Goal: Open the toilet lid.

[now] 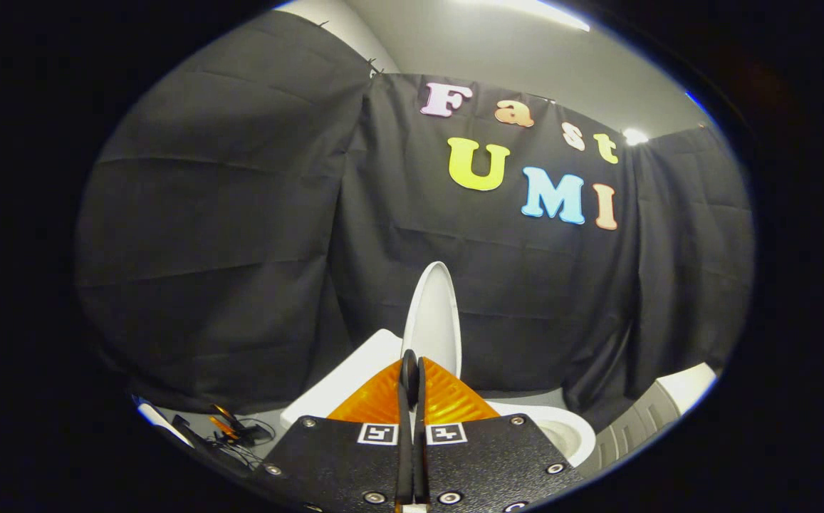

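The white toilet lid [434, 320] stands raised nearly upright and I see it almost edge-on, just beyond my fingertips. My gripper [410, 370] is shut, its two fingers pressed together with nothing visible between them, right at the lid's lower edge. Whether the tips touch the lid I cannot tell. The open bowl with its white rim [561, 427] lies below and to the right of the fingers. The white tank [351, 377] sits to the left of the lid.
Black cloth walls close in behind the toilet. A white ribbed cabinet [668, 406] stands to the right of the bowl. On the grey floor left of the tank lie cables and a small orange-and-black tool [230, 427].
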A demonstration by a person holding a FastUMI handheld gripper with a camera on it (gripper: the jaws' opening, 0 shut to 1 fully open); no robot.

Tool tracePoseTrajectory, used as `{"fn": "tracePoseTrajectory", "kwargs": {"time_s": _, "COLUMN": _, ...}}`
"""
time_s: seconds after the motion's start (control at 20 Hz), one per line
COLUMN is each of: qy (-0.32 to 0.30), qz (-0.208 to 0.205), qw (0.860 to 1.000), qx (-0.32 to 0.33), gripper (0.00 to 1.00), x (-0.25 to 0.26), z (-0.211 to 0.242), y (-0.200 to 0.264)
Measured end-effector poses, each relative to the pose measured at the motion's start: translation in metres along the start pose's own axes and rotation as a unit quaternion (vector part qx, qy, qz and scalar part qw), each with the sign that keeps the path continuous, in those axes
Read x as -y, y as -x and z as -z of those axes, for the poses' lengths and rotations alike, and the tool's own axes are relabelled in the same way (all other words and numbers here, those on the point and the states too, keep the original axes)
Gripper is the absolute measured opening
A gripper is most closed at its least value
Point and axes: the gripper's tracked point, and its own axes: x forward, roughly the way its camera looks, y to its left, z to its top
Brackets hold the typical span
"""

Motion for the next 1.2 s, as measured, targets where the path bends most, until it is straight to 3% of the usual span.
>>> {"fn": "tracePoseTrajectory", "kwargs": {"time_s": 0.2, "qy": -0.017, "qz": -0.037, "qw": 0.999, "qx": -0.001, "gripper": 0.00, "x": -0.014, "z": 0.002, "y": -0.007}}
{"fn": "tracePoseTrajectory", "kwargs": {"time_s": 0.4, "qy": 0.000, "qz": -0.048, "qw": 0.999, "qx": 0.001, "gripper": 0.01, "x": -0.006, "z": -0.002, "y": -0.003}}
{"fn": "tracePoseTrajectory", "kwargs": {"time_s": 0.5, "qy": 0.003, "qz": -0.068, "qw": 0.998, "qx": 0.006, "gripper": 0.09, "x": -0.007, "z": -0.001, "y": 0.002}}
{"fn": "tracePoseTrajectory", "kwargs": {"time_s": 0.75, "qy": -0.016, "qz": -0.080, "qw": 0.995, "qx": 0.065, "gripper": 0.90, "x": 0.017, "z": -0.028, "y": 0.035}}
{"fn": "tracePoseTrajectory", "kwargs": {"time_s": 0.95, "qy": -0.025, "qz": -0.057, "qw": 0.989, "qx": 0.133, "gripper": 0.95, "x": 0.068, "z": -0.056, "y": 0.065}}
{"fn": "tracePoseTrajectory", "kwargs": {"time_s": 1.2, "qy": -0.049, "qz": -0.018, "qw": 0.990, "qx": 0.133, "gripper": 0.95, "x": 0.128, "z": -0.037, "y": 0.076}}
